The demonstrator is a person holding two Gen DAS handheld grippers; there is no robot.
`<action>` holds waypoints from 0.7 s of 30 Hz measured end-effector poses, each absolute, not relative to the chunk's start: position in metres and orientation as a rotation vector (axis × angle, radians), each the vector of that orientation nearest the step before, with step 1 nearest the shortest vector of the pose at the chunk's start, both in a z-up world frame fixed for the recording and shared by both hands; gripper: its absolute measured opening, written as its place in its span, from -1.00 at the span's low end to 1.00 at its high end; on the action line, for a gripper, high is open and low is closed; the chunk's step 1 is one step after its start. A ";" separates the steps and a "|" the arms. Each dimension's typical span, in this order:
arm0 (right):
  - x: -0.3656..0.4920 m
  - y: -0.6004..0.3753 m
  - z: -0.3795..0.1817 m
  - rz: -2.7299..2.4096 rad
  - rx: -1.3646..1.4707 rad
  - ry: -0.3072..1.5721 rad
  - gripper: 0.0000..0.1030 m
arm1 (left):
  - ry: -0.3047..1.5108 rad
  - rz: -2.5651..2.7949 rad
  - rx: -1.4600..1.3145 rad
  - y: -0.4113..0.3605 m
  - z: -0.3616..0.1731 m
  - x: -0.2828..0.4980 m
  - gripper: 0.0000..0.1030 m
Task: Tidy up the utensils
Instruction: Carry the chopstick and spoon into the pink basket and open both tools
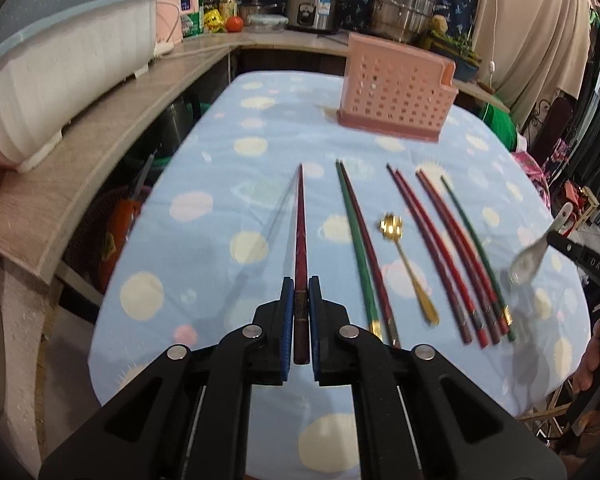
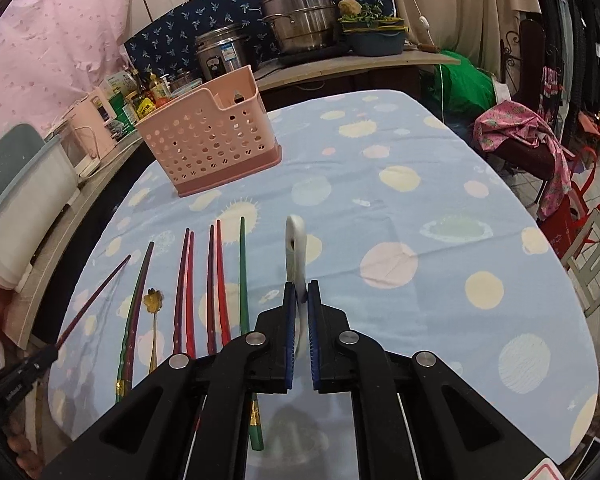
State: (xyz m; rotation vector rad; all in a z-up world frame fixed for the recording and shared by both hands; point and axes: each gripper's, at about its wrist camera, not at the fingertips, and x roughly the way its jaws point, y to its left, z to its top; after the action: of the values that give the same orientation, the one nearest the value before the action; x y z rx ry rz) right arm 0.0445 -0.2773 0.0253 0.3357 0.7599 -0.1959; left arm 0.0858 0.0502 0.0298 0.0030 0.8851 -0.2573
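- Left gripper point(image 1: 300, 292): pads clamped on a dark red chopstick point(image 1: 300, 232) near its thick end; tip points forward toward the table's far end, stick lifted off the cloth, its shadow falling to the left.
- Right gripper point(image 2: 301, 296): pads closed on the handle of a white ceramic spoon point(image 2: 296, 240), held edge-on, sticking forward above the cloth. From the left wrist view the same spoon point(image 1: 534, 256) hangs at the right edge, blurred.
- Just right of the left gripper, lying on the cloth: a green and dark red chopstick pair point(image 1: 360, 248), side by side and touching.
- Next right: gold spoon point(image 1: 406, 264), flower-shaped bowl pointing away, lying alone between the chopstick groups.
- Further right: four reddish chopsticks point(image 1: 440, 252) in a loose fan, then a single green chopstick point(image 1: 474, 248) at the outer edge, thick ends bunched together.
- Pink perforated utensil basket point(image 1: 396, 88) stands upright at the far end of the table, well apart from the utensils.
- Everything sits on a blue spotted tablecloth point(image 1: 228, 184).
- Behind: counter with a rice cooker point(image 1: 314, 4) and a stacked steel steamer point(image 1: 404, 4).
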 end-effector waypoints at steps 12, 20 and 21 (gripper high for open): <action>0.068 -0.281 0.045 -0.170 0.313 0.732 -0.89 | 0.732 -0.258 -0.011 0.051 0.114 0.140 -0.86; 0.110 -0.282 0.078 -0.115 0.297 0.682 -0.89 | 0.611 -0.276 -0.012 0.038 0.190 0.192 -0.86; 0.117 -0.283 0.082 -0.108 0.297 0.677 -0.89 | 0.598 -0.275 -0.010 0.035 0.197 0.196 -0.86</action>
State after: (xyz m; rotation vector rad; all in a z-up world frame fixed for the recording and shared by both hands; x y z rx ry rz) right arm 0.1168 -0.2829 0.0823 0.2973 0.6767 -0.1078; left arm 0.1959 0.0349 0.1975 -0.0102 0.5984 -0.2753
